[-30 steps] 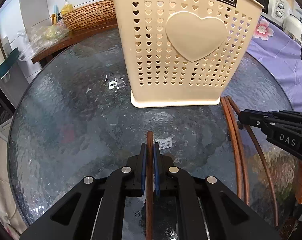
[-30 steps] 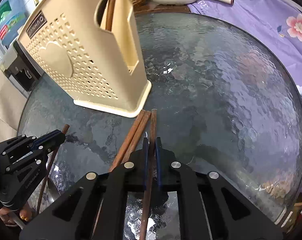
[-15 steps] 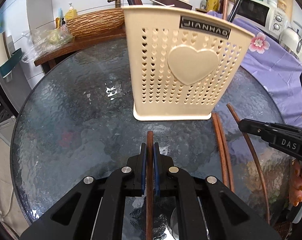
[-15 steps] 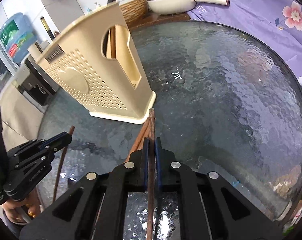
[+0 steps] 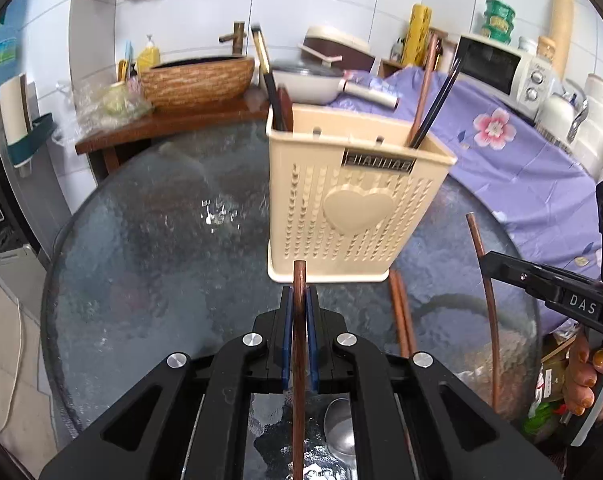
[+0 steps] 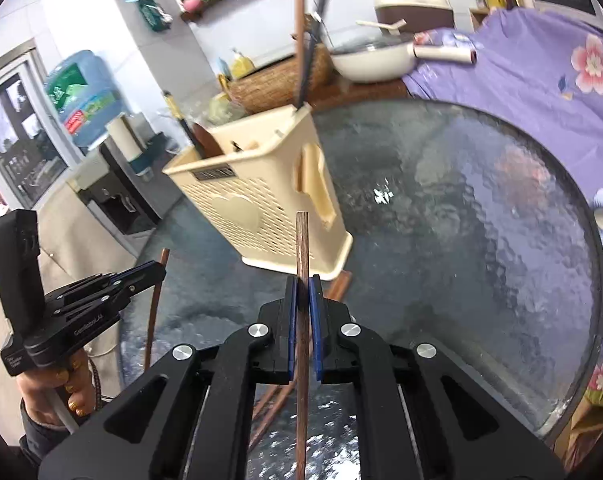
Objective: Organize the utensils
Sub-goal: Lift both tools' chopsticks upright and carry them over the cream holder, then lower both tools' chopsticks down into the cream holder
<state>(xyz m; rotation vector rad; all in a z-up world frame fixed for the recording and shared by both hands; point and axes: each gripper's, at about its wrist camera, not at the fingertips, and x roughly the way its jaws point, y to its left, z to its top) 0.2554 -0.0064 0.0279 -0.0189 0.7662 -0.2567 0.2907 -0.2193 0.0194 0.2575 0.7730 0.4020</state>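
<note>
While each gripper (image 5: 300,300) (image 6: 303,292) pinches a chopstick (image 5: 299,360) (image 6: 302,320) (brown), holder (image 5: 353,200) stands.

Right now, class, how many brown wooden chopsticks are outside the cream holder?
4: one in the left gripper, one in the right gripper, two chopsticks on the glass table beside the holder. Others may be hidden.

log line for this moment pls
left gripper: shut on chopstick | right gripper: shut on chopstick | holder: upright on table

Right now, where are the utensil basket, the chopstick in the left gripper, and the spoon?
utensil basket (image 5: 357,216), left wrist view, heart front.
chopstick (image 5: 299,280), left wrist view, tip.
spoon (image 5: 339,432), left wrist view, bowl.
</note>
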